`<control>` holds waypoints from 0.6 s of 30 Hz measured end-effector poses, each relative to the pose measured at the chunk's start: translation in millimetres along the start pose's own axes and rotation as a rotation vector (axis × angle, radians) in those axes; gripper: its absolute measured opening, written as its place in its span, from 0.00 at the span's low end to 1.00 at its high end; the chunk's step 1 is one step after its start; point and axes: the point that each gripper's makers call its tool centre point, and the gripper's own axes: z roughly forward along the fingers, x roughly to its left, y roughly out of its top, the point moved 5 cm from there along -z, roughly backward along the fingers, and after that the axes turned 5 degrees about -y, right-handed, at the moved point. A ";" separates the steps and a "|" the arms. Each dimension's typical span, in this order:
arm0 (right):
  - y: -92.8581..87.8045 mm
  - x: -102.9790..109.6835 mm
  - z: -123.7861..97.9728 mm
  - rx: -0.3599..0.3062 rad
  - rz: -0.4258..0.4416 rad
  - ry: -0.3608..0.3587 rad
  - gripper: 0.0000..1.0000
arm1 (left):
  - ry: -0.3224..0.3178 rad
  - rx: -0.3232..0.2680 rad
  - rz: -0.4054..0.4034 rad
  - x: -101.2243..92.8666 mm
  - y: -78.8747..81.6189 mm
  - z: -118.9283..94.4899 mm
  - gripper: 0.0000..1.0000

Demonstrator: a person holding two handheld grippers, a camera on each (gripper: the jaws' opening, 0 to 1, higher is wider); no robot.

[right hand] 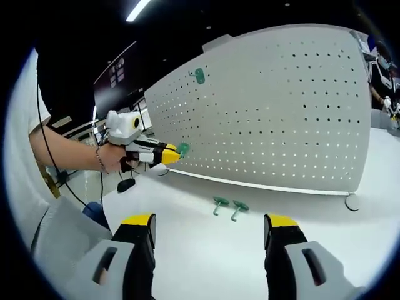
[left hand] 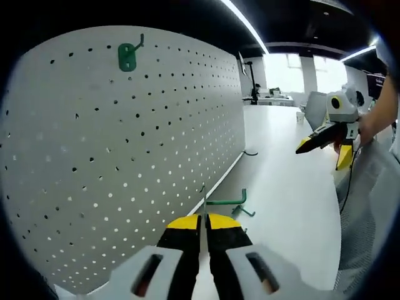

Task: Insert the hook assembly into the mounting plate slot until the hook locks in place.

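Left gripper view: left gripper (left hand: 204, 220) clenched on green hook (left hand: 202, 199) near pegboard (left hand: 125, 156) — right gripper (right hand: 209, 226) released, jaws wide; two hooks (right hand: 227, 207) on table (right hand: 206, 250).

The left gripper (left hand: 204, 220) has its yellow-tipped jaws pressed together on a green hook (left hand: 215, 201). The right gripper (right hand: 209, 224) holds its jaws wide apart, nothing between them. The person's left hand (right hand: 115, 157) grasps the left gripper, forearm bare, a bracelet at the wrist.
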 end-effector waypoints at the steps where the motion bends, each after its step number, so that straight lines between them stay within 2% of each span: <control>1: 0.1 0.1 0.0 0.000 0.000 0.000 0.68 | 0.006 -0.006 -0.005 -0.6 0.7 -1.3 0.03; 10: 2.6 4.3 -0.6 -0.014 0.000 0.005 0.68 | 0.047 -0.084 -0.066 -6.6 5.7 -13.8 0.03; 11: 2.9 4.7 -0.7 -0.015 0.001 0.005 0.68 | 0.055 -0.082 -0.055 -7.2 5.0 -14.5 0.03; 13: 2.8 5.3 -0.9 -0.015 0.001 0.004 0.68 | 0.063 -0.099 -0.092 -8.9 4.4 -16.4 0.03; 15: 2.7 5.7 -0.9 -0.015 0.002 0.004 0.68 | 0.074 -0.096 -0.079 -9.4 3.2 -18.2 0.03; 18: 3.8 7.1 -1.4 -0.018 -0.001 0.006 0.68 | 0.096 -0.128 -0.122 -8.5 3.7 -23.8 0.03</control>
